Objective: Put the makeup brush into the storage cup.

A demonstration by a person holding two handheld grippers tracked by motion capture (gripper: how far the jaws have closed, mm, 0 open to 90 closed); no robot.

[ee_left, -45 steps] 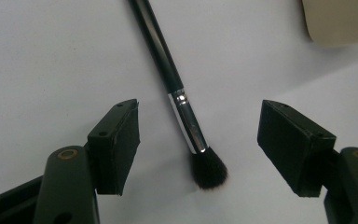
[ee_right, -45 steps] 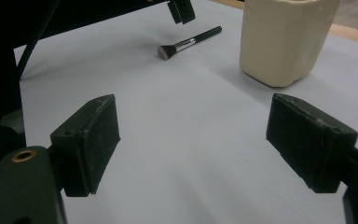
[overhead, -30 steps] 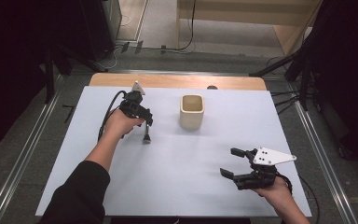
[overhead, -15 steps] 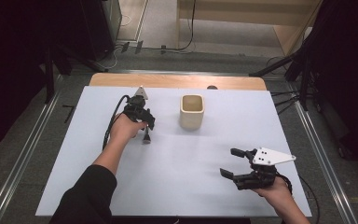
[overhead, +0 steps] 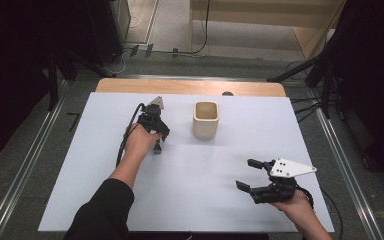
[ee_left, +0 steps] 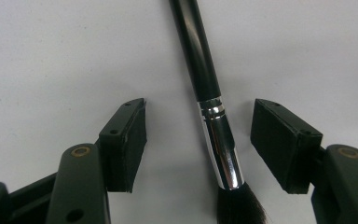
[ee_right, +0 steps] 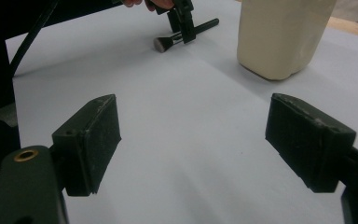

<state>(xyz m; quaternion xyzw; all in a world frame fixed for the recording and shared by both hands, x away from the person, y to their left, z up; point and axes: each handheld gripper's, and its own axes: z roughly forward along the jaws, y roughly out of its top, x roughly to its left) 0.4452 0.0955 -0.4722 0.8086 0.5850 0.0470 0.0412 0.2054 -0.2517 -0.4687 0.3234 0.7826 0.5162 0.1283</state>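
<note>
On the white table sheet (overhead: 190, 195), left of centre, lies a black-handled makeup brush with a silver metal ferrule and dark bristles (ee_left: 214, 126), flat on the surface. The left gripper (overhead: 156, 142) is lowered over it, pointing down, and in the left gripper view the brush runs between the two black jaws, nearer the right-hand one. Those jaws have just been closing a little, yet a gap shows on each side of the ferrule and neither pad presses on it, so the brush is straddled, not gripped. From the right gripper view the same brush is seen far off under the left gripper, bristle end towards the near side.

Just right of the brush, towards the far side of the sheet, stands a cream, square-mouthed ceramic cup (overhead: 206, 119), upright and apart from the brush.

Near the right front corner the right gripper (overhead: 250, 175) is held low over bare sheet, its jaws spread wide with nothing between them, well apart from cup and brush.
</note>
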